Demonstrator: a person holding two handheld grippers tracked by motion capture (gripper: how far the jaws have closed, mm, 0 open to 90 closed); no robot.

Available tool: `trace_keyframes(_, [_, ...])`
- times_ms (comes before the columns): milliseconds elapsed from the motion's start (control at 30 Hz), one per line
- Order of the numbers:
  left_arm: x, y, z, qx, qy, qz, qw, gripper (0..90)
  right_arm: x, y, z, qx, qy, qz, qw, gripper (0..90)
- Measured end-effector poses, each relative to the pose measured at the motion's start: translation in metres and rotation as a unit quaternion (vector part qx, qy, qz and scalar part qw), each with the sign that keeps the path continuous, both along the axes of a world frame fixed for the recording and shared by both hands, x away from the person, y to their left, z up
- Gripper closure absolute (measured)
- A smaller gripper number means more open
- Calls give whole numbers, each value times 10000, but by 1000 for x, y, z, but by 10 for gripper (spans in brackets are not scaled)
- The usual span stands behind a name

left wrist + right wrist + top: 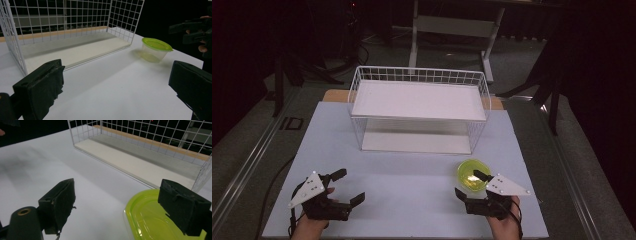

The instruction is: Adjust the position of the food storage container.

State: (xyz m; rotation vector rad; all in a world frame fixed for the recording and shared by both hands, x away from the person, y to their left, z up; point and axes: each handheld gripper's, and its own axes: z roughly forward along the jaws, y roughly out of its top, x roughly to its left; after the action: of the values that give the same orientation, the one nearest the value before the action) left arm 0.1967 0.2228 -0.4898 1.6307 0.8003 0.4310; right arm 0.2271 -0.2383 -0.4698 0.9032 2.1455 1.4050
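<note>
My right gripper [469, 184] has its jaws wide apart with nothing held. One jaw hangs over the green lid of the tub [472, 174] and the other stands off to the side over bare table, so the tub isn't squarely between them. The tub sits on the white table [412, 200] toward the near right, just in front of the right end of the wire rack [419, 107] but clear of it. My left gripper [347, 187] is also wide open and empty, well apart from the tub on the left side.

Risks as I see them:
- If I close now, the pad over the lid would likely push down or scrape the rim and tip or skate the tub instead of pinching it.
- The tub looks light and the table smooth. A sideways nudge while lining up could shove it into the rack's wire or off toward the right edge.
- The lid looks slick. Gripping by the rim alone could slip or pop the lid.
- The rack's open front is low. Lifting the tub in tilted could catch the upper shelf [418, 100] or the wire.
</note>
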Motion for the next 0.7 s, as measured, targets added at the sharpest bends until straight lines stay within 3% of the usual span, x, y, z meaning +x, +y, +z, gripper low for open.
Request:
trace_keyframes(367, [-1,-1,0,-25,29,0,10000,6,-7,2,13,114,-140,99,9998,137])
trace_keyframes(533, [1,-1,-1,-22,53,12,10000,5,-9,3,27,439,-75,276,9986,131])
trace_keyframes(600, [1,-2,-1,-33,69,8,10000,5,-9,3,32,583,-154,353,9976,131])
trace_keyframes(700, [1,-1,-1,-36,63,31,10000,5,-8,5,37,564,-275,271,9977,123])
